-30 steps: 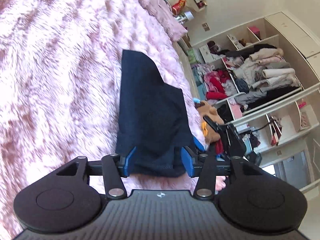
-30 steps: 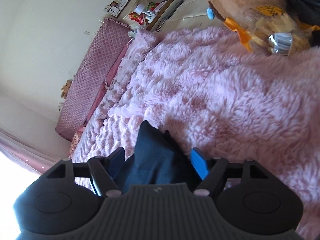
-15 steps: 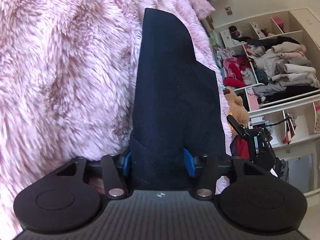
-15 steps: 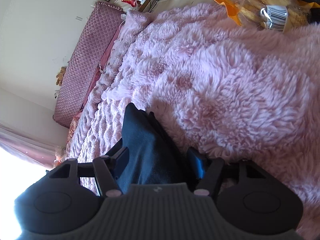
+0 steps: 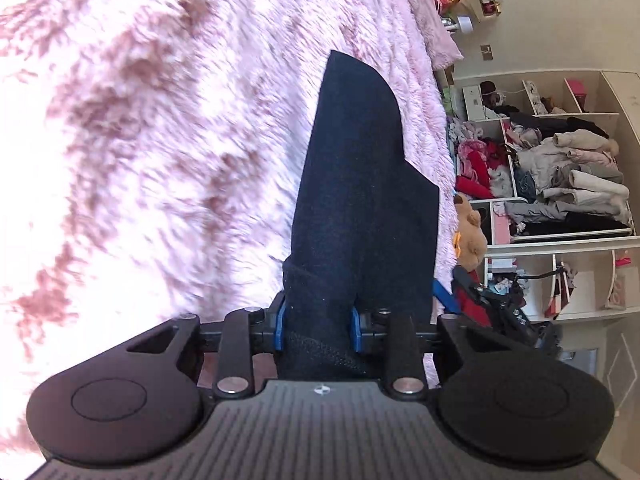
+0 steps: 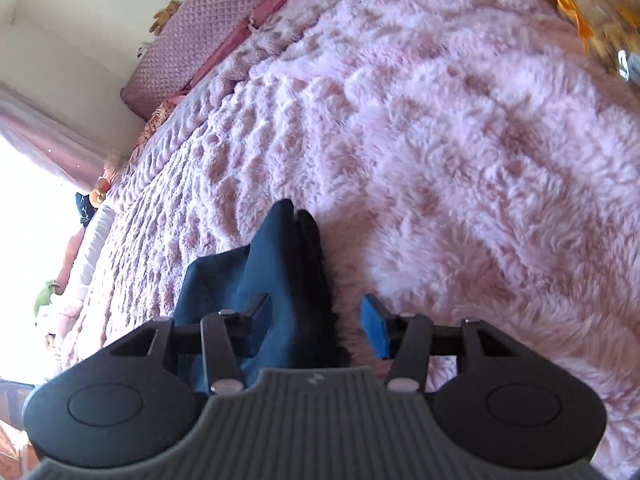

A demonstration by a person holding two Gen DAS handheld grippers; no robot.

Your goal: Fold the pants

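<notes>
Dark navy pants [image 5: 360, 180] lie folded lengthwise on the pink fluffy blanket [image 5: 160, 160]. They stretch away from my left gripper [image 5: 318, 322] toward the bed's far edge. That gripper's jaws are closing, and both blue pads [image 5: 280, 326] press on a bunched end of the fabric. In the right wrist view another end of the pants [image 6: 288, 272] rises in a peak between the jaws of my right gripper [image 6: 316, 320]. These jaws are closing too. The left pad is against the cloth, while the right pad [image 6: 374, 332] stands apart from it with blanket showing in the gap.
The pink blanket [image 6: 460, 160] covers the whole bed. Beyond the bed's edge stand open wardrobe shelves [image 5: 560, 168] stuffed with clothes, and a brown teddy bear [image 5: 470, 232]. A pink quilted headboard [image 6: 208, 40] lines the wall. A blurred orange and tan package [image 6: 592, 12] lies on the blanket.
Both pairs of jaws have narrowed around the pants. The left pads now pinch the fabric into a bunch. The right view has swung, so the package has slid into the top right corner.
</notes>
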